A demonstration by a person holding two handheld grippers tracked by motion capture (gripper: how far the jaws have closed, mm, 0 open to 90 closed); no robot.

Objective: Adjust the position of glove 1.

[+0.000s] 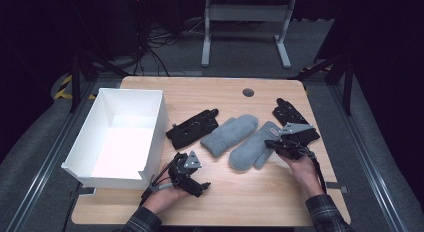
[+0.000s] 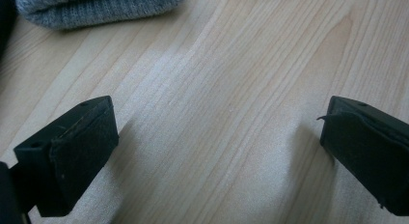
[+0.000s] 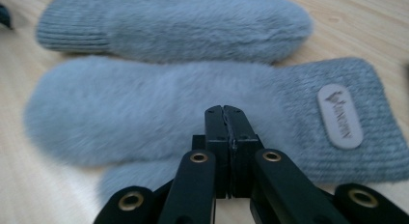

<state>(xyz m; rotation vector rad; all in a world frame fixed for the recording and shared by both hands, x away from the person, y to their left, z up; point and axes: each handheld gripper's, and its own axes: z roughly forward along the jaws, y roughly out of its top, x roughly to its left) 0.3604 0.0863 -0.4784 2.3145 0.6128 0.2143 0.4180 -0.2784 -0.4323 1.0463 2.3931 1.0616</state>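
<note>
My right gripper (image 3: pixel 225 119) has its jaws pressed flat together, pad against pad, right over the near grey mitten (image 3: pixel 159 110). I cannot tell whether any of its fur is pinched between them; the tips sit against the pile near where the fluffy part meets the knitted cuff. That cuff carries a pale oval label (image 3: pixel 340 116). The second grey mitten (image 3: pixel 183 26) lies just beyond the first, almost touching it along its length.

My left gripper (image 2: pixel 219 137) stands wide open, the two black jaws far apart with bare wood between them, holding nothing. The edge of a grey mitten shows at the top of its view, apart from the jaws.

From above, my right gripper (image 1: pixel 289 142) rests at the cuff end of the near mitten (image 1: pixel 250 147), partly over a black glove (image 1: pixel 290 114) behind it. My left gripper (image 1: pixel 187 172) sits by the front corner of the white box (image 1: pixel 150 137). Another black glove (image 1: pixel 192 127) lies between the box and the far mitten (image 1: pixel 229 134), all on the wooden table (image 1: pixel 250 192).
</note>
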